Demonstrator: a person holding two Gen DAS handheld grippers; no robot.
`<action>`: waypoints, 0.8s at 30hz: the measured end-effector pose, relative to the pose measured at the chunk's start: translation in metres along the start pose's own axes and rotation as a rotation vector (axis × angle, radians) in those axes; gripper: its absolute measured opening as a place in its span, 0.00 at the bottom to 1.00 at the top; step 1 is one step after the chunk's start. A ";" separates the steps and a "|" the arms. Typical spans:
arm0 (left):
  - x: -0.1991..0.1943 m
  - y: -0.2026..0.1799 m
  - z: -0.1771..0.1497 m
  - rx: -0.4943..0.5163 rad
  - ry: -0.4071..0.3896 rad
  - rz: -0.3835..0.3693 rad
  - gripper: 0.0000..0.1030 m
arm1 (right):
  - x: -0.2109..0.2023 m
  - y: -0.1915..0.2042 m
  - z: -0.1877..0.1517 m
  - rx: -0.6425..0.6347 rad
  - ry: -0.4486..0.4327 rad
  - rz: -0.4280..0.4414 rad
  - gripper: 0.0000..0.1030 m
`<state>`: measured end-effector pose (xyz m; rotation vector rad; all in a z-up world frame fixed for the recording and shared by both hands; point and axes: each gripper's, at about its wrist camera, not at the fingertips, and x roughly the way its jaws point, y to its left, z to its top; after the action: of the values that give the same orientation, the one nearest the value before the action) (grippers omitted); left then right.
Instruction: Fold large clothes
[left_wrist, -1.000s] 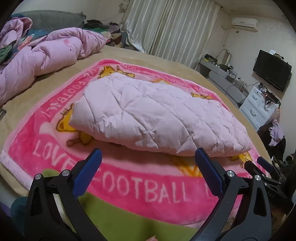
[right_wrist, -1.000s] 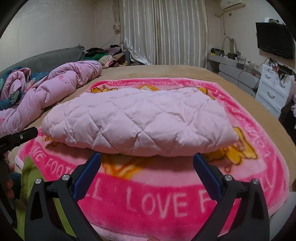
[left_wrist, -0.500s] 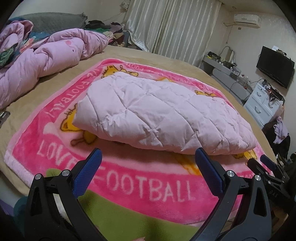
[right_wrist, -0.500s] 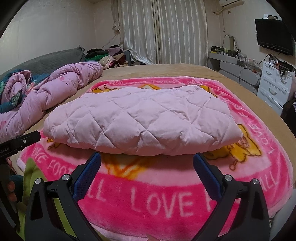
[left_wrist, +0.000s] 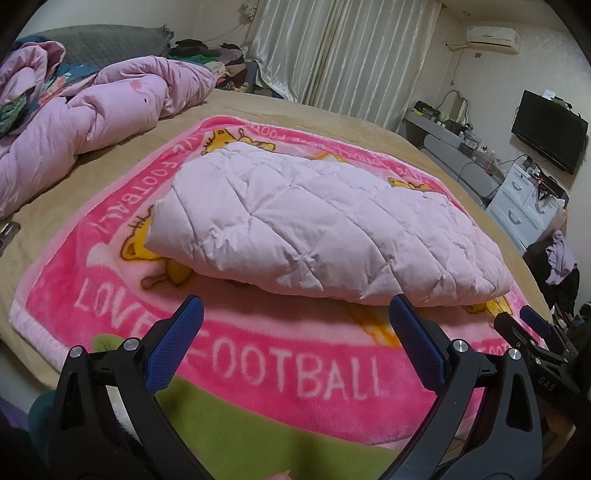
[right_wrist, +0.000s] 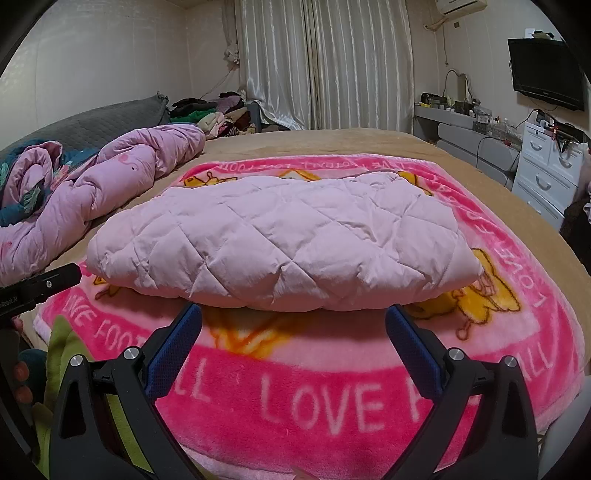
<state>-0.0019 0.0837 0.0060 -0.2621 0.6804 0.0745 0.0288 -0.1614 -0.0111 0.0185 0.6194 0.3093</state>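
Observation:
A pale pink quilted garment (left_wrist: 314, 225) lies folded into a thick bundle on a pink "LOVE FOOTBALL" blanket (left_wrist: 280, 373); it also shows in the right wrist view (right_wrist: 280, 243) on the same blanket (right_wrist: 332, 402). My left gripper (left_wrist: 295, 314) is open and empty, held just short of the bundle's near edge. My right gripper (right_wrist: 293, 317) is open and empty, also just in front of the bundle. The right gripper shows at the right edge of the left wrist view (left_wrist: 532, 332), and the left gripper at the left edge of the right wrist view (right_wrist: 40, 288).
A crumpled pink duvet (left_wrist: 92, 122) lies along the bed's left side (right_wrist: 92, 184). A tan bedsheet (left_wrist: 332, 118) surrounds the blanket. A white dresser (right_wrist: 550, 166), a wall TV (left_wrist: 546, 129) and curtains (right_wrist: 321, 62) stand beyond the bed. Clothes are piled at the far end (right_wrist: 214, 114).
Both grippers have drawn slightly closer to the folded bundle. Both stay open and empty. The garment has not moved.

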 end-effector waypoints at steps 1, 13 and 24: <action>0.000 0.000 0.000 0.001 0.000 0.001 0.91 | 0.000 0.000 0.000 0.000 0.001 0.000 0.96; 0.000 -0.001 0.000 0.008 0.003 0.002 0.91 | -0.001 0.001 0.000 -0.003 0.000 -0.001 0.96; -0.001 -0.001 -0.001 0.011 0.001 0.002 0.91 | -0.002 0.002 0.001 -0.002 -0.002 0.002 0.96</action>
<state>-0.0027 0.0824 0.0064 -0.2509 0.6814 0.0724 0.0274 -0.1603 -0.0086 0.0174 0.6174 0.3119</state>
